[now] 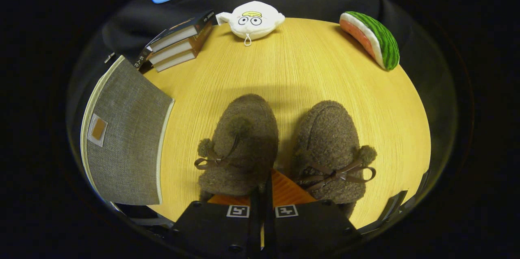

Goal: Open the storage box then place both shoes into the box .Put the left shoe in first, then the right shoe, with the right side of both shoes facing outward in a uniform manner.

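Note:
Two brown fuzzy slippers with pom-poms and ribbon bows stand side by side on the wooden table [308, 68], toes pointing away from me. The left shoe [243, 137] lies just ahead of my fingers and slightly left; the right shoe [329, 141] lies just ahead and right. My gripper [265, 188] is shut, its fingers pressed together over the gap between the two heels, and I see nothing held between them. The grey fabric storage box [126, 137] with pale trim sits left of the shoes, its lid closed.
A stack of three books [178, 43] lies beyond the box at the table's far left. A white plush toy [252, 19] sits at the far edge, and a watermelon-slice plush [371, 37] at the far right. Bare tabletop stretches beyond the shoes.

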### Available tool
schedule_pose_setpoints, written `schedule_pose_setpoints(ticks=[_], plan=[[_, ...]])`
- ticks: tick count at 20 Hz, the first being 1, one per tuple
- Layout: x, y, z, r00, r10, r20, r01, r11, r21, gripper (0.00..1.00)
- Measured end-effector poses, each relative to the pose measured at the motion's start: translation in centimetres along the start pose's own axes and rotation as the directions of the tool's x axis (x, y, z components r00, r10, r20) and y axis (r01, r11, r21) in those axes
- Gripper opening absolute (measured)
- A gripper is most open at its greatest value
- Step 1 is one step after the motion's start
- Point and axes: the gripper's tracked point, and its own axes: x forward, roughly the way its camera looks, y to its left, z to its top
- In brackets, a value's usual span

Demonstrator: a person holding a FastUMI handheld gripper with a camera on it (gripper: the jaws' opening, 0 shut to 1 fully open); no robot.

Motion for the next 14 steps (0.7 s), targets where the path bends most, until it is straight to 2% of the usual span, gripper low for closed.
schedule_pose_setpoints(ticks=[6, 10, 14], plan=[[-1.6, 0.9, 0.8, 0.999, 0.044, 0.031, -0.043, 0.999, -0.033, 0.05], [-5.3, 3.0, 2.4, 0.990, 0.123, 0.077, -0.121, 0.992, -0.025, 0.05], [-9.4, 5.5, 5.4, 0.979, 0.165, 0.119, -0.167, 0.986, 0.005, 0.05]])
